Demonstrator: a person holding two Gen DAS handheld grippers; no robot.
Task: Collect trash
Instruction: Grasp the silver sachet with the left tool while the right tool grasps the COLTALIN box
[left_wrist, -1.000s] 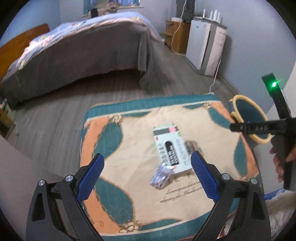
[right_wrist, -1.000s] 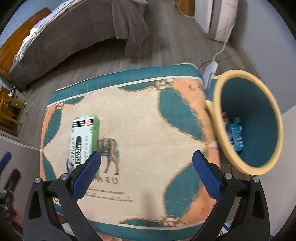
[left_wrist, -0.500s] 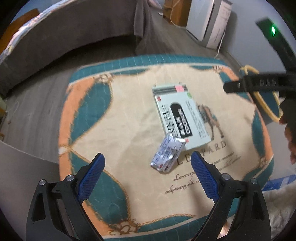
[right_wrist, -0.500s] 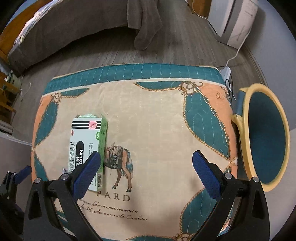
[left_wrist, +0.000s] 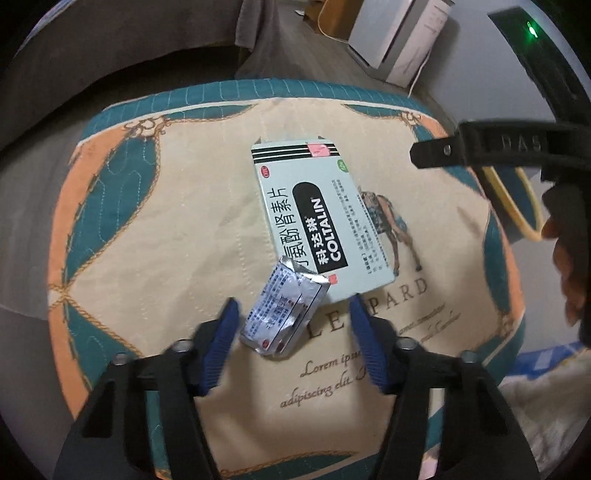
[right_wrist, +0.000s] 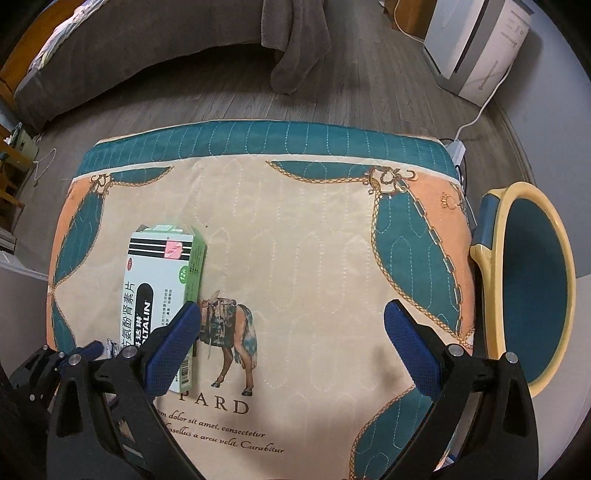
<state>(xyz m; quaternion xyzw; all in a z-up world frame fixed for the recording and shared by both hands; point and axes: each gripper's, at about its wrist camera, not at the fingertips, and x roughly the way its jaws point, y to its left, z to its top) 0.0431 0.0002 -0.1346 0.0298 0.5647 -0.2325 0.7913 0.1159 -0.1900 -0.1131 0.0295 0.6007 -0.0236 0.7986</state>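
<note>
Both grippers, left (left_wrist: 291, 314) & right (right_wrist: 291, 325), open over quilted cushion (right_wrist: 314, 240) w/ bed (right_wrist: 147, 48) behind

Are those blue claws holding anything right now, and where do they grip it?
Nothing is held. The left gripper is open around the foil blister pack, not gripping it. The right gripper is open and empty.

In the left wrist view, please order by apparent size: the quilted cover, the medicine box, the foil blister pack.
Largest to smallest:
1. quilted cover
2. COLTALIN medicine box
3. foil blister pack, lying between the open left gripper fingers. It lies nearer the camera, yet looks clearly smaller.
</note>
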